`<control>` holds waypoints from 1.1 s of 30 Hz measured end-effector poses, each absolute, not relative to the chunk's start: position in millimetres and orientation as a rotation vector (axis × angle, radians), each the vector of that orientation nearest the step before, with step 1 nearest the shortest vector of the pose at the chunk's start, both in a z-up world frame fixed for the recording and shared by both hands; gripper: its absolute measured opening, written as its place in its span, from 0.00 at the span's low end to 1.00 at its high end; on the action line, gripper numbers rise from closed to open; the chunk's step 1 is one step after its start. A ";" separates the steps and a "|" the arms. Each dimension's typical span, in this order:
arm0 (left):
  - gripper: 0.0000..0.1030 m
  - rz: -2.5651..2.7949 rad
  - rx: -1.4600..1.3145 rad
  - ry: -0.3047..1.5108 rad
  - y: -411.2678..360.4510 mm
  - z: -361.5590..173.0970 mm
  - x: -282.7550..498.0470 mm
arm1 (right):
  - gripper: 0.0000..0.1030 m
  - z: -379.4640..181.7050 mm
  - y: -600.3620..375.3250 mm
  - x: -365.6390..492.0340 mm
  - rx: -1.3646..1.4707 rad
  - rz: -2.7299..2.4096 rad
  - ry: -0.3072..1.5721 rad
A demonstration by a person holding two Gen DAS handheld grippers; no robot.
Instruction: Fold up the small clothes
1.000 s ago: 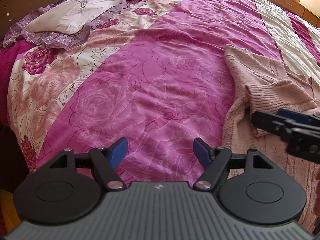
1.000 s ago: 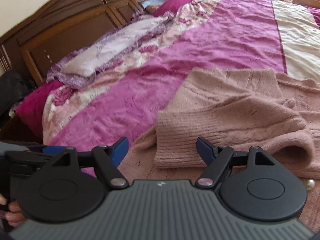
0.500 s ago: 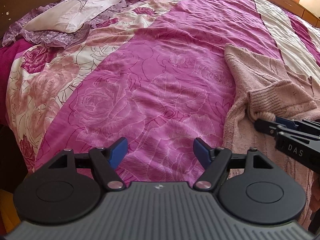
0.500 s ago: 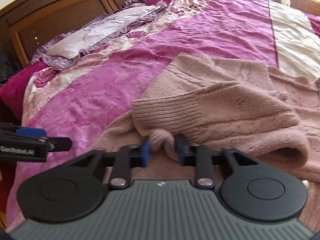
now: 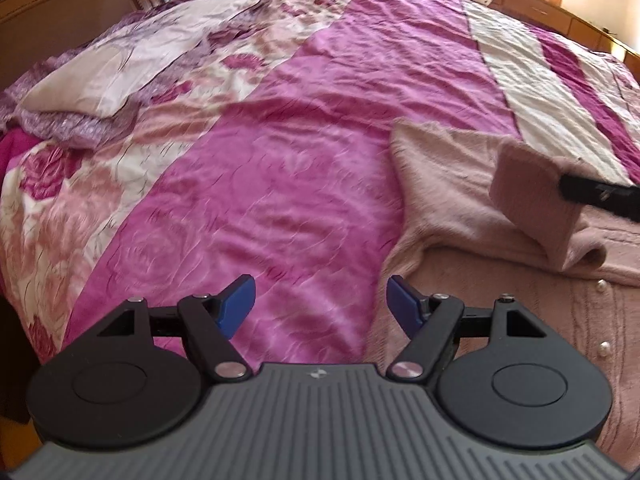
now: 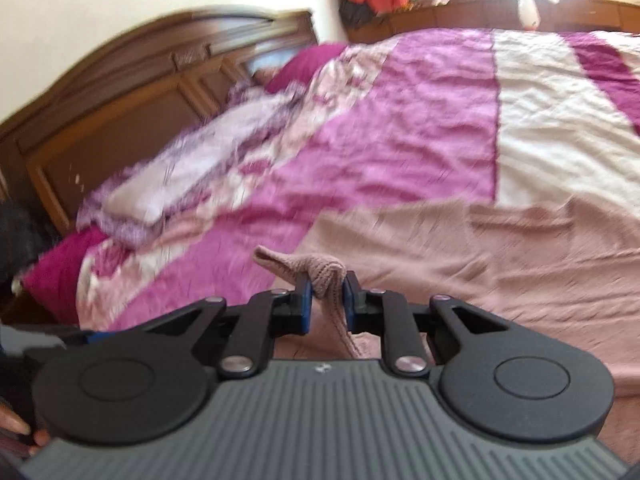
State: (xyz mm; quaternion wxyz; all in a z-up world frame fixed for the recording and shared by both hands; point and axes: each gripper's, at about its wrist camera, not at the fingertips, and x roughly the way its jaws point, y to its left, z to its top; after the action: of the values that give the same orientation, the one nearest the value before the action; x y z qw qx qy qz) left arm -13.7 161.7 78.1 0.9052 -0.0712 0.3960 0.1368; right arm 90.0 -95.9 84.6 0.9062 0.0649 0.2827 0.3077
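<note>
A dusty-pink knitted cardigan (image 5: 448, 192) with pearl buttons lies on the right side of the bed. My right gripper (image 6: 325, 292) is shut on its ribbed sleeve cuff (image 6: 320, 270) and holds it up off the bed; the rest of the cardigan (image 6: 500, 256) spreads out beyond. In the left wrist view the lifted cuff (image 5: 528, 184) hangs from the right gripper's dark finger (image 5: 596, 192) at the right edge. My left gripper (image 5: 322, 300) is open over the magenta bedspread, just left of the cardigan's edge, with nothing between its blue pads.
The bed carries a magenta, floral and cream striped bedspread (image 5: 280, 160). A pale frilled pillow (image 5: 112, 72) lies at the upper left, against a dark wooden headboard (image 6: 120, 100). A wooden ledge (image 5: 540, 8) runs along the far side. A person's hand (image 6: 16, 428) shows at the lower left.
My right gripper shut on the sleeve cuff and lifted it up and away from the bed. The left gripper stayed open and tilted to look farther up the bed.
</note>
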 end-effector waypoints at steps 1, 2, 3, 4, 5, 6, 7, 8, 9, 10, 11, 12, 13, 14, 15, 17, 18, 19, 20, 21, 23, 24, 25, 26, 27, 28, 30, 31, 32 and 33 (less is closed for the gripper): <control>0.76 0.275 -0.141 0.809 158.2 81.1 -11.0 | 0.19 88.8 -102.6 90.5 0.145 0.627 0.570; 0.76 0.266 -0.137 0.800 155.2 84.1 -8.2 | 0.19 93.1 -110.6 91.1 0.159 0.615 0.556; 0.76 0.255 -0.133 0.790 151.7 87.2 -4.9 | 0.19 97.0 -119.8 92.0 0.176 0.599 0.543; 0.76 0.244 -0.131 0.783 149.8 89.8 -1.0 | 0.19 100.5 -127.7 93.0 0.193 0.585 0.533; 0.76 0.232 -0.129 0.776 146.5 92.5 3.0 | 0.19 103.8 -136.9 94.0 0.209 0.569 0.522; 0.76 0.220 -0.128 0.768 143.4 94.7 7.1 | 0.19 106.5 -145.5 94.7 0.220 0.551 0.511; 0.76 0.209 -0.128 0.761 139.9 97.0 11.9 | 0.19 108.7 -154.1 95.1 0.226 0.534 0.500; 0.76 0.198 -0.131 0.753 137.1 98.8 16.5 | 0.19 110.7 -162.7 96.1 0.230 0.517 0.490; 0.76 0.183 -0.137 0.746 134.3 100.2 21.4 | 0.19 112.6 -173.0 97.3 0.241 0.496 0.480; 0.76 0.168 -0.144 0.745 130.9 101.1 27.4 | 0.19 114.1 -183.9 98.4 0.257 0.473 0.473; 0.76 0.154 -0.148 0.745 128.5 101.5 32.9 | 0.19 114.9 -192.8 99.9 0.272 0.453 0.468; 0.76 0.141 -0.149 0.743 125.1 101.6 38.2 | 0.19 115.3 -204.3 101.5 0.290 0.430 0.463; 0.76 0.128 -0.144 0.741 121.1 101.3 44.7 | 0.19 115.0 -214.4 102.6 0.301 0.408 0.457; 0.76 0.119 -0.133 0.739 116.1 100.6 50.7 | 0.19 114.3 -223.5 103.1 0.305 0.384 0.448; 0.76 0.114 -0.119 0.737 111.4 99.8 56.3 | 0.19 113.0 -233.7 103.2 0.307 0.356 0.440; 0.76 0.107 -0.095 0.737 103.3 95.9 67.8 | 0.19 108.3 -253.2 104.9 0.324 0.306 0.436; 0.76 0.102 -0.087 0.737 100.1 93.4 73.3 | 0.19 104.2 -263.2 106.0 0.334 0.283 0.438; 0.76 0.097 -0.081 0.738 96.5 90.3 78.3 | 0.19 99.8 -272.2 107.2 0.341 0.258 0.441; 0.76 0.093 -0.076 0.743 94.3 86.8 84.2 | 0.19 94.1 -281.9 108.0 0.349 0.230 0.447; 0.76 0.093 -0.072 0.749 92.7 83.0 88.6 | 0.19 88.2 -289.3 108.4 0.356 0.208 0.456; 0.76 0.095 -0.067 0.767 90.5 73.7 97.0 | 0.19 73.6 -301.6 109.8 0.371 0.172 0.484; 0.76 0.098 -0.066 0.778 89.2 69.3 99.9 | 0.19 65.2 -306.1 110.6 0.369 0.156 0.501; 0.76 0.099 -0.066 0.791 87.8 64.1 102.3 | 0.19 56.6 -308.7 111.6 0.363 0.143 0.520; 0.76 0.100 -0.063 0.801 87.9 59.7 103.8 | 0.19 47.5 -310.9 112.8 0.359 0.135 0.545; 0.76 0.107 -0.054 0.809 86.5 55.4 105.0 | 0.20 39.0 -314.1 113.0 0.362 0.132 0.571; 0.76 0.114 -0.035 0.812 85.2 51.3 105.5 | 0.21 30.5 -316.2 113.7 0.372 0.125 0.597; 0.76 0.121 0.004 0.814 83.3 45.9 105.5 | 0.23 19.6 -319.7 111.9 0.396 0.110 0.640; 0.76 0.123 0.020 0.816 82.5 44.4 105.7 | 0.24 16.1 -320.8 111.4 0.404 0.102 0.651; 0.76 0.121 0.028 0.815 82.3 43.8 105.6 | 0.24 14.3 -323.0 108.7 0.406 0.096 0.650; 0.77 0.120 0.032 0.816 82.1 43.7 105.5 | 0.25 14.4 -323.4 105.9 0.404 0.093 0.643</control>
State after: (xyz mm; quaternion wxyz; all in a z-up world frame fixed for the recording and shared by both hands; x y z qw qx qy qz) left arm 105.5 82.1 43.7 0.9161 0.0155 0.3964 0.0583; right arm 105.9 -323.4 14.4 0.9277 0.1969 0.3139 0.0451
